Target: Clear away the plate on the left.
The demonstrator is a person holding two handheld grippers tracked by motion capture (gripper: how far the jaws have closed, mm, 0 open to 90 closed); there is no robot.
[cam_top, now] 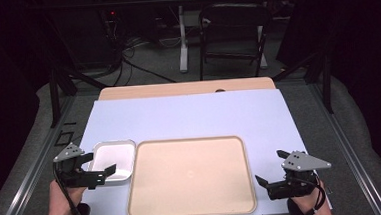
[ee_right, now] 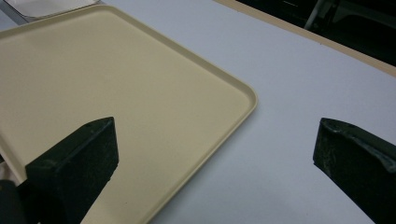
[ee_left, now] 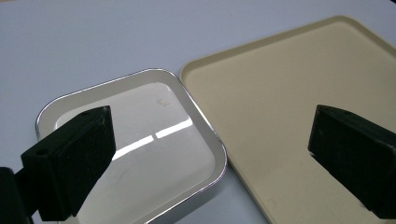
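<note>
A large empty beige tray (cam_top: pixel 190 175) lies at the table's near middle. Touching its left edge is a small shiny metal tray (cam_top: pixel 112 160), also empty. My left gripper (cam_top: pixel 102 164) hovers open over the small tray's near left part; in the left gripper view its jaws stand wide apart above the metal tray (ee_left: pixel 149 121) and the beige tray (ee_left: pixel 280 84). My right gripper (cam_top: pixel 270 167) is open just off the beige tray's right edge. In the right gripper view, the jaws straddle the beige tray's (ee_right: pixel 116 70) corner, with nothing between them.
A pale blue sheet (cam_top: pixel 189 115) covers the table, with a wooden strip (cam_top: pixel 187 88) along the far edge. Beyond the table stand a dark folding chair (cam_top: pixel 234 29) and cables on the floor. Black frame posts (cam_top: pixel 53 98) flank the table.
</note>
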